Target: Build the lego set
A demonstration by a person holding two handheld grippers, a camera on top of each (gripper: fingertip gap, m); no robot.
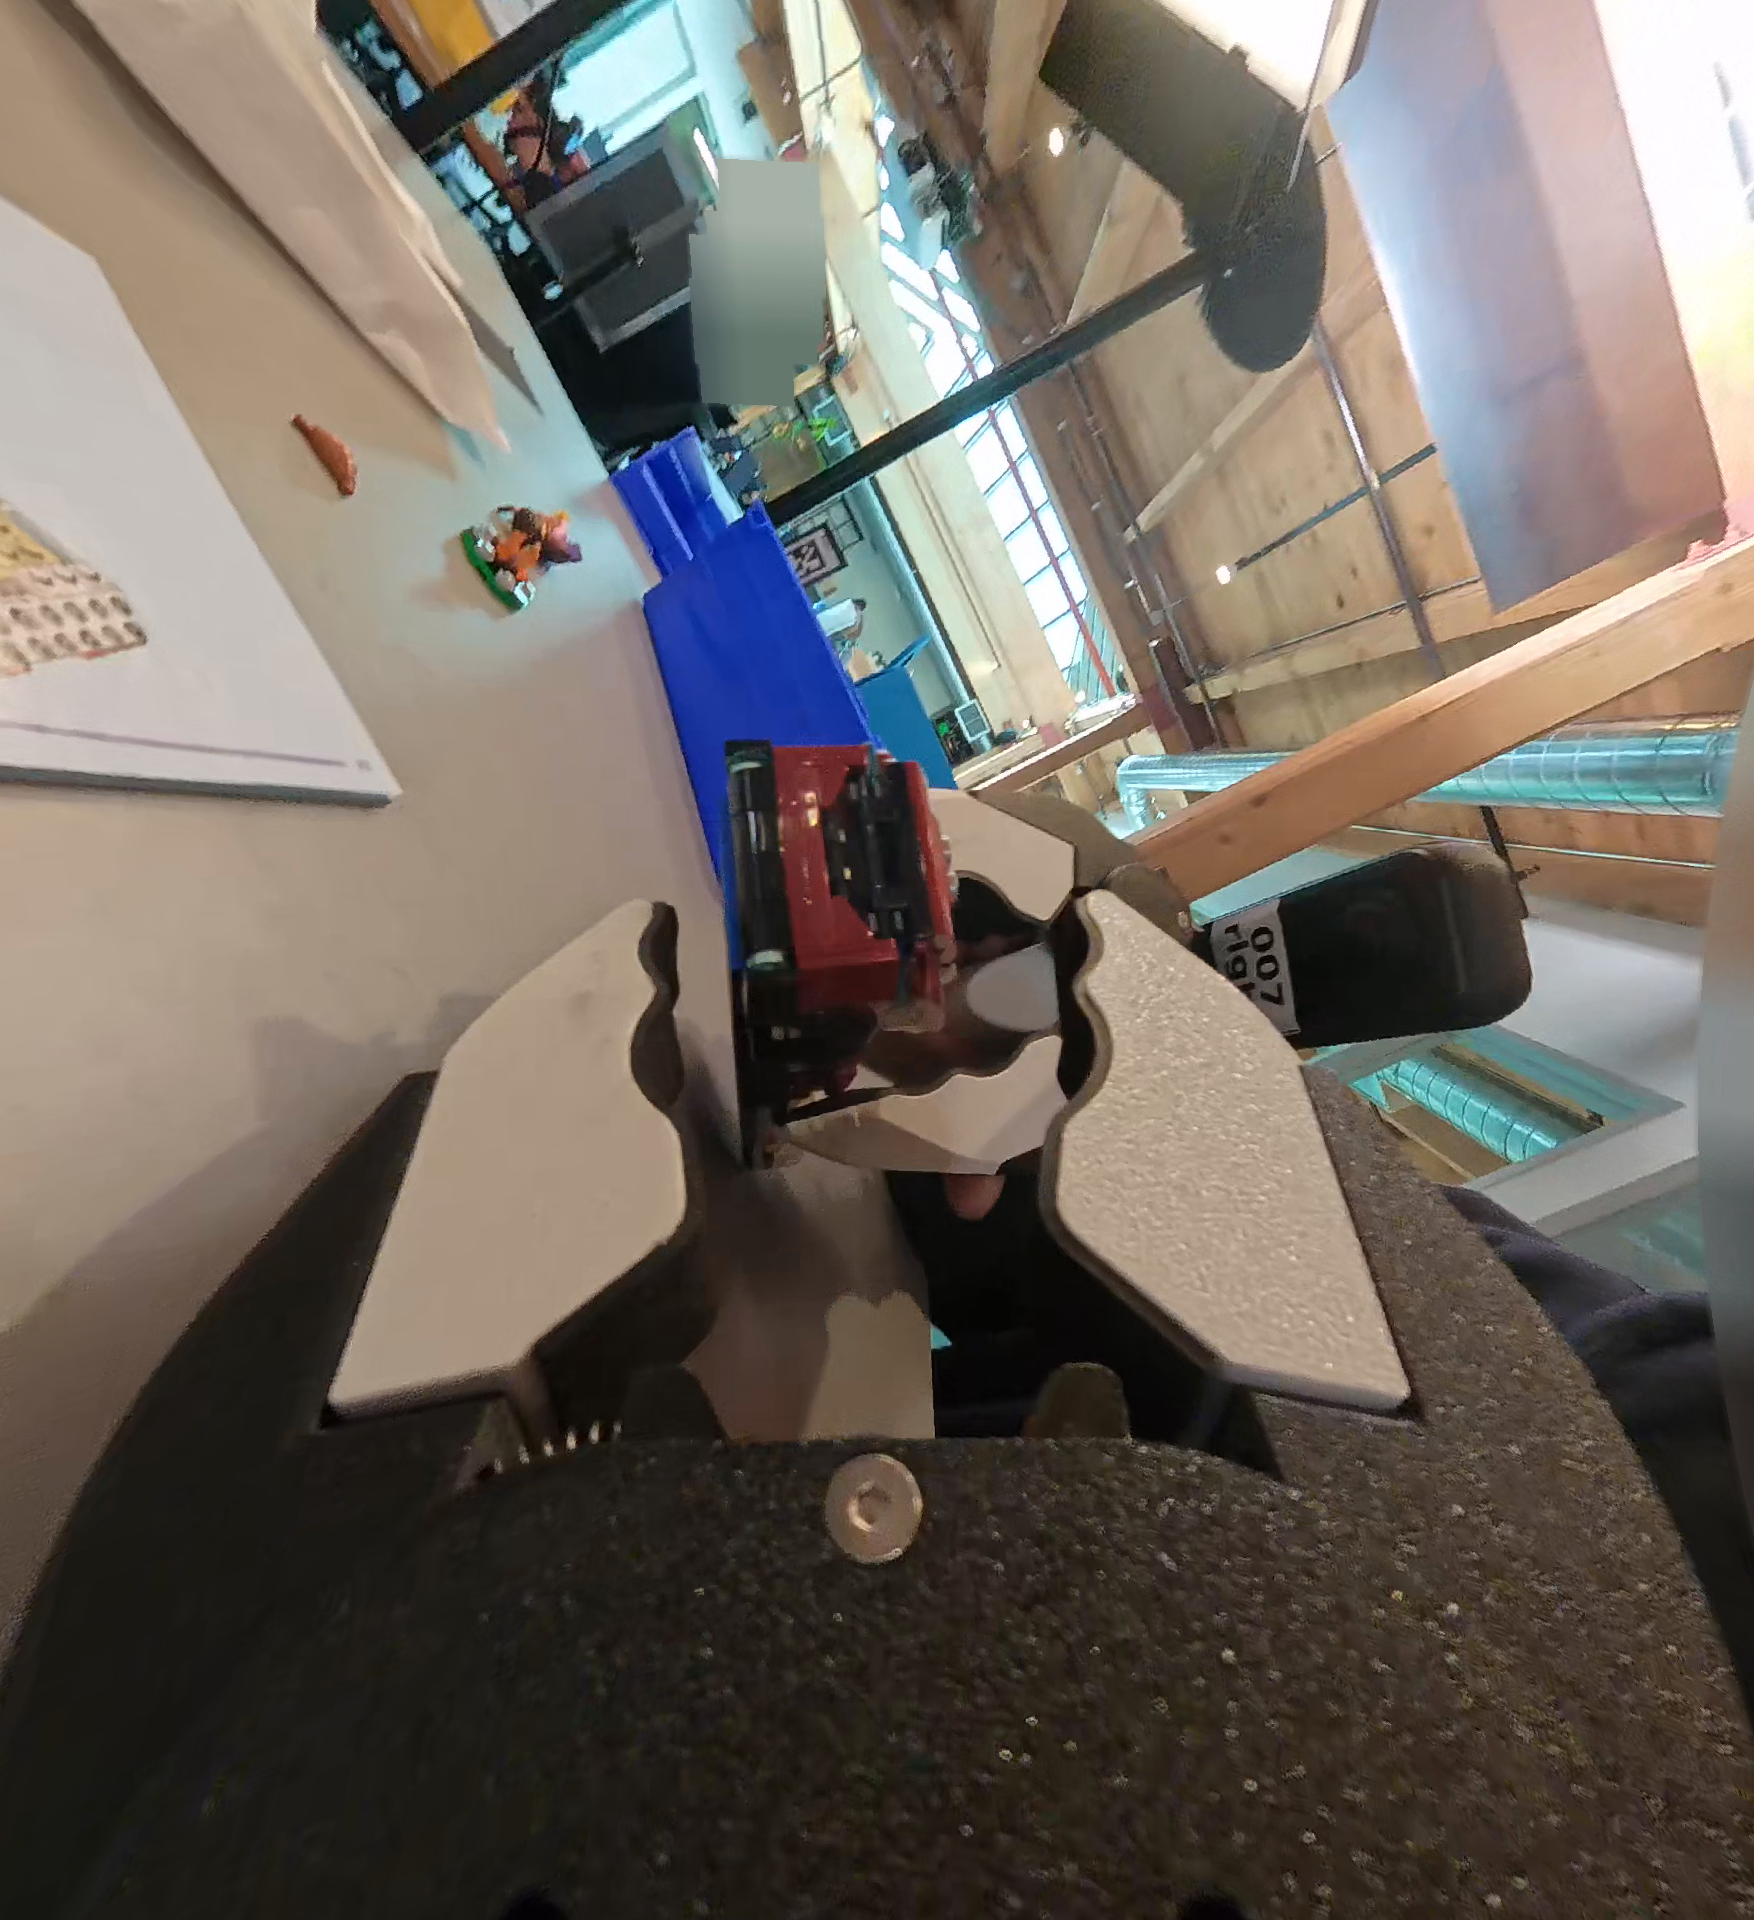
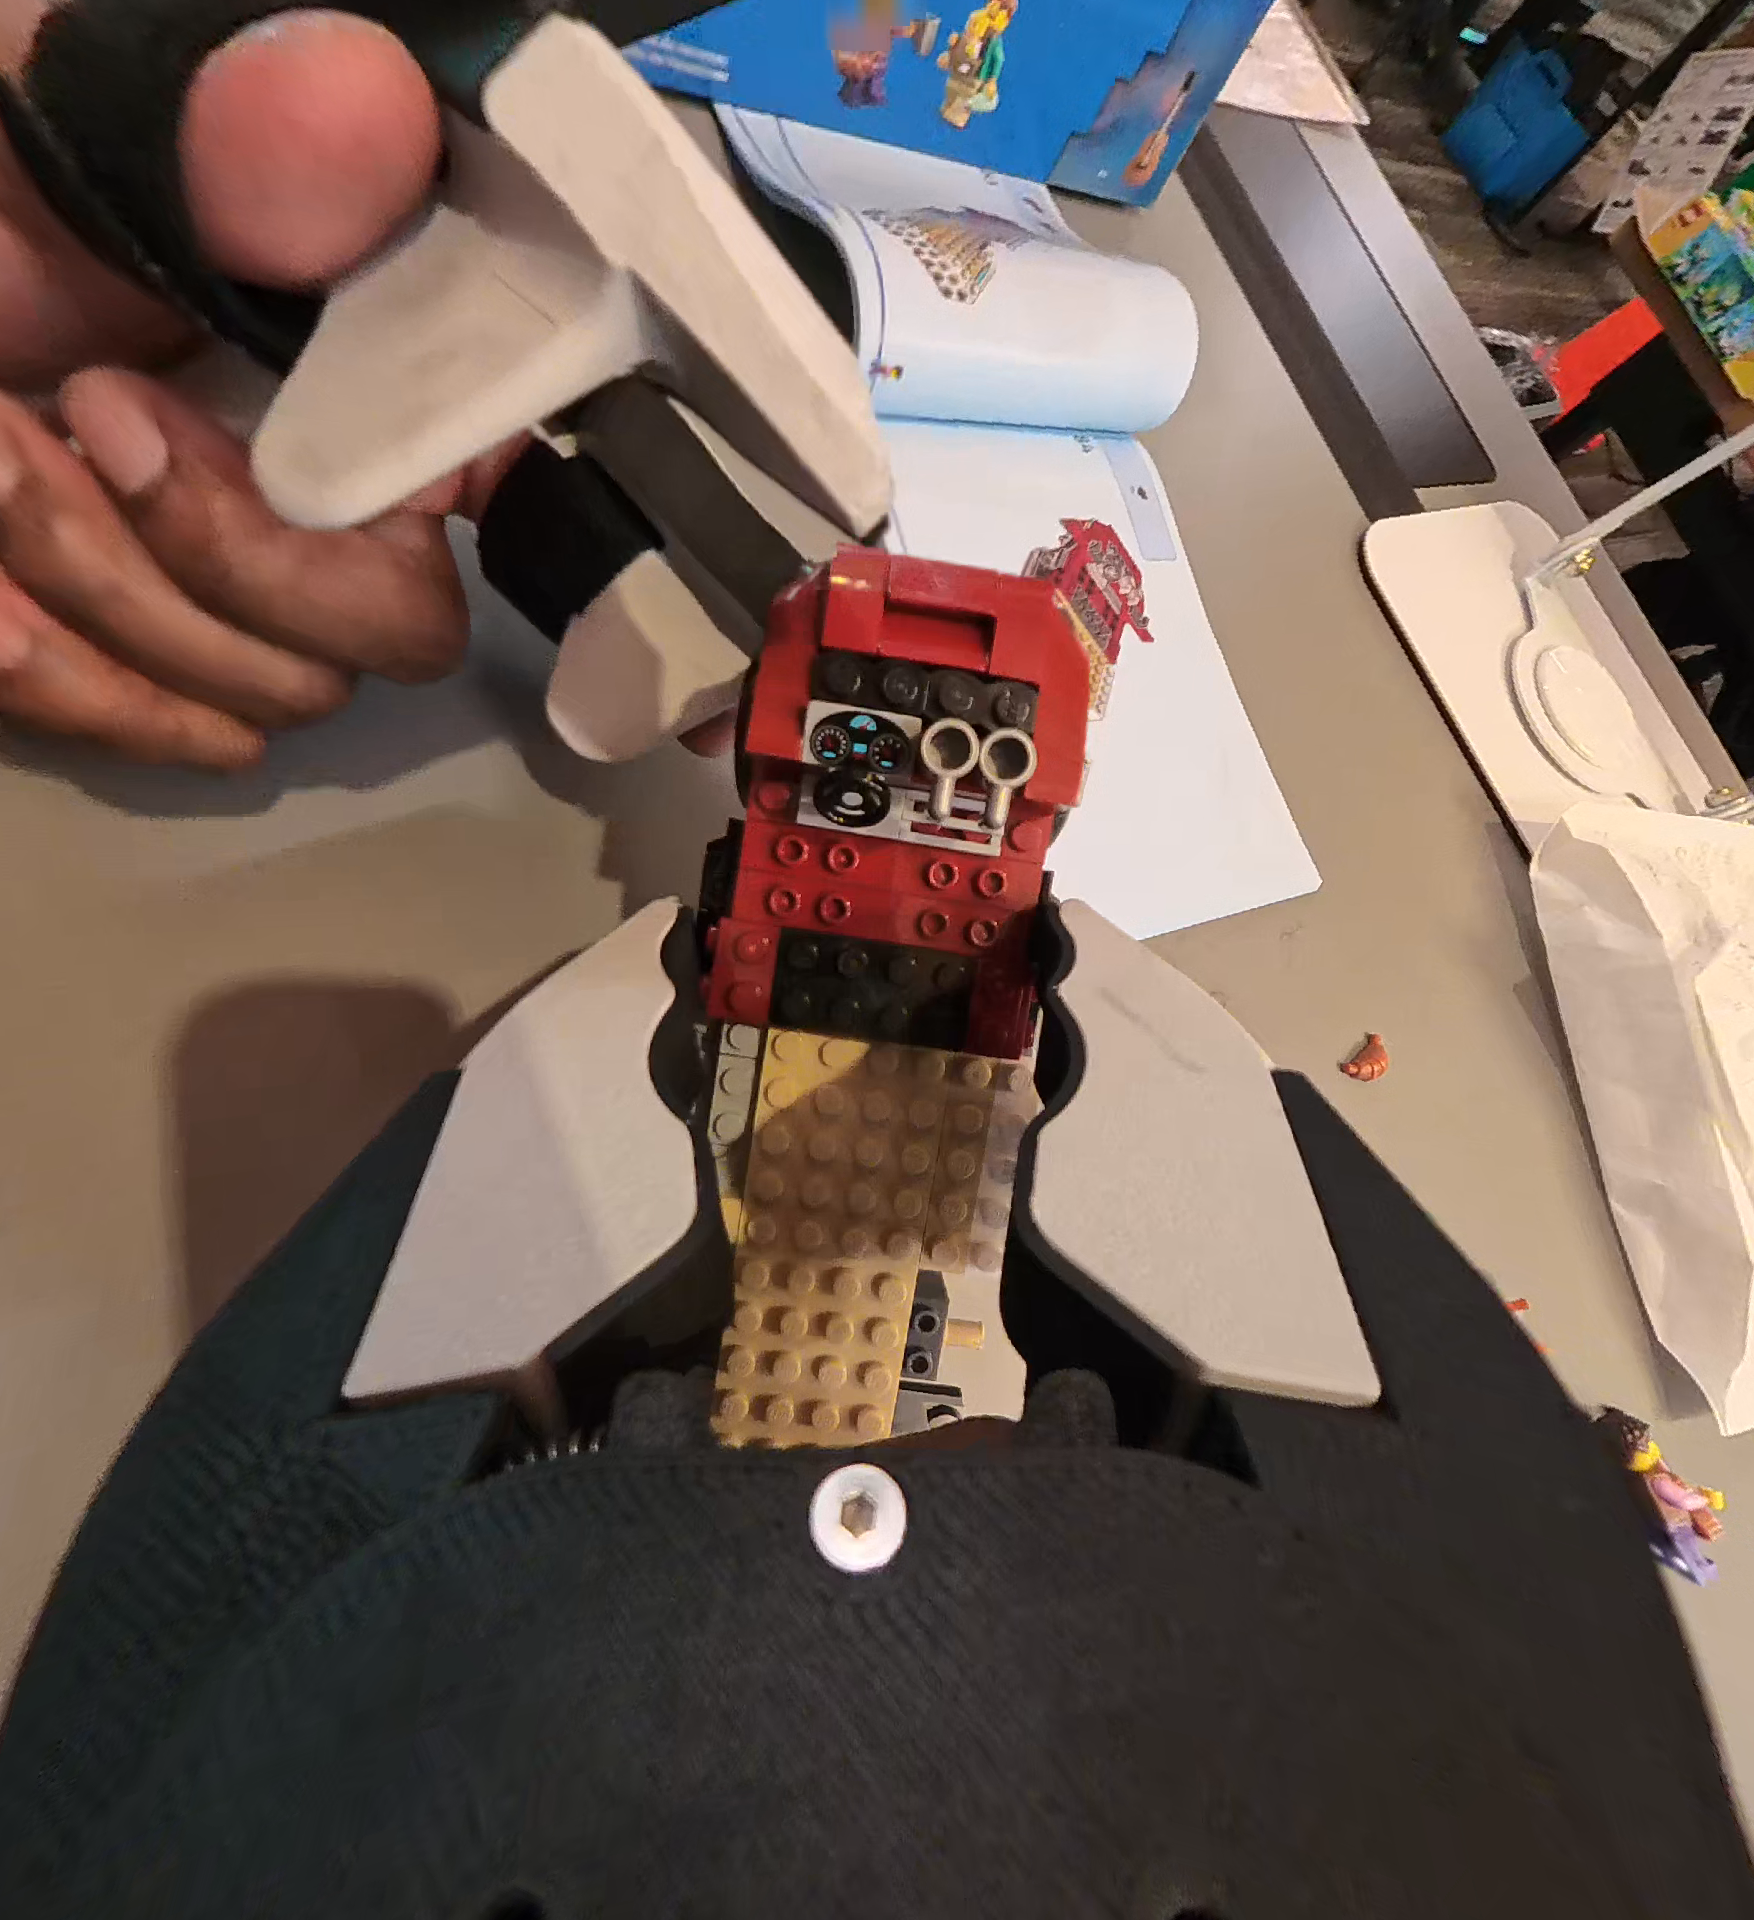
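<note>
Two right fingers [image 2: 1049, 977] clamp the red brick truck [image 2: 904, 790] mid-frame above the tabletop [image 2: 229, 883]; left gripper [image 1: 868, 997] gapes empty just beside it. Light, rigid, likely crumbly: grip the chassis sides.

Black textured gripper [image 2: 857, 966] bodies, pale grey wavy-edged fingers [image 2: 561, 1143] with dark pads, silver hex screw [image 2: 857, 1529], black fingerless glove [image 2: 94, 156]
</note>
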